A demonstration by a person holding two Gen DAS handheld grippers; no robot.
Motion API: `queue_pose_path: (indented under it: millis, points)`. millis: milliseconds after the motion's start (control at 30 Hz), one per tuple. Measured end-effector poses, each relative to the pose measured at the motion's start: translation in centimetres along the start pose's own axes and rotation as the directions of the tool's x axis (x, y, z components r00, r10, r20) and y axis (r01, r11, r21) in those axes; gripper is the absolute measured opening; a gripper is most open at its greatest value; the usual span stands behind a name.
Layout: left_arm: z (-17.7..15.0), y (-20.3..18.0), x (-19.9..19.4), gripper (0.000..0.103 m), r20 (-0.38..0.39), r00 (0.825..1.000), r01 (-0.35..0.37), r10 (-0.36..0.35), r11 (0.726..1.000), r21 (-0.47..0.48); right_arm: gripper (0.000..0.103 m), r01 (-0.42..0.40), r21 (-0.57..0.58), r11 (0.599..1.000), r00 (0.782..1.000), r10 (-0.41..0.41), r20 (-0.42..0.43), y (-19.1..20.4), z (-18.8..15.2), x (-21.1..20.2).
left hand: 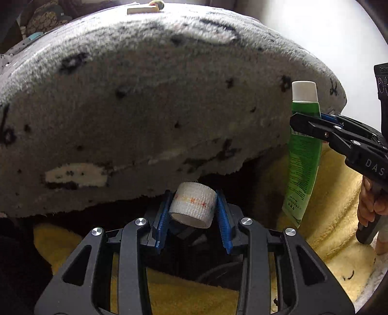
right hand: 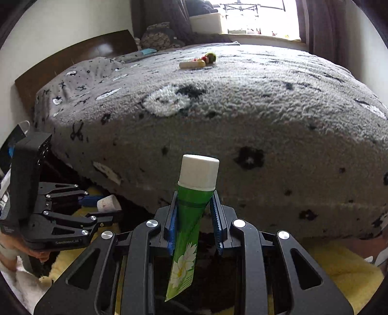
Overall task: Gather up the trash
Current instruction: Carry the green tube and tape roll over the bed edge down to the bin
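Both hands are full here. The left hand-held gripper [left hand: 194, 213] is clamped on a little white tape roll [left hand: 193, 208], and the right hand-held gripper [right hand: 194, 218] is squeezed tight on a green tube [right hand: 188, 232] with its white cap pointing up. Right in front of both looms the bed with its fuzzy grey blanket [right hand: 242, 121] (black and white doodles all over). Up on top lies a small yellow and red toy [right hand: 198, 61]. Below is a yellow fluffy rug [left hand: 327, 193], with a dark headboard [right hand: 72, 55] and bright window [right hand: 254, 19] beyond.
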State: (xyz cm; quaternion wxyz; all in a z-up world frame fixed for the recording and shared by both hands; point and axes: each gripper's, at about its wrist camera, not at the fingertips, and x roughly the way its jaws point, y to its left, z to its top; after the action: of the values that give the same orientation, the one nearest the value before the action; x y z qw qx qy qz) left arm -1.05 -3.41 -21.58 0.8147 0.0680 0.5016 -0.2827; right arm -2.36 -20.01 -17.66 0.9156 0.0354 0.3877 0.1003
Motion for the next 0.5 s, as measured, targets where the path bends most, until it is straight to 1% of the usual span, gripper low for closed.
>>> queue_pose_path:
  millis: [67,267,500]
  points:
    - [-0.5,0.4,1.3,0.034,-0.028,1.0,0.003,-0.003,1.0,-0.016,0.025,0.016,-0.005,1.0,1.0,-0.016,-0.015,0.1,-0.7,1.0]
    - [-1.6,0.9,4.5,0.034,-0.105,0.994,0.019,-0.024,0.999,-0.043,0.025,0.004,0.014,1.0,0.997,-0.003,-0.076,0.2,-1.9,3.7]
    - [-3.0,0.9,8.0,0.034,-0.196,0.979,0.047,-0.06,0.996,-0.071,0.025,-0.014,0.063,0.998,0.989,0.024,-0.146,-0.3,-3.5,6.0]
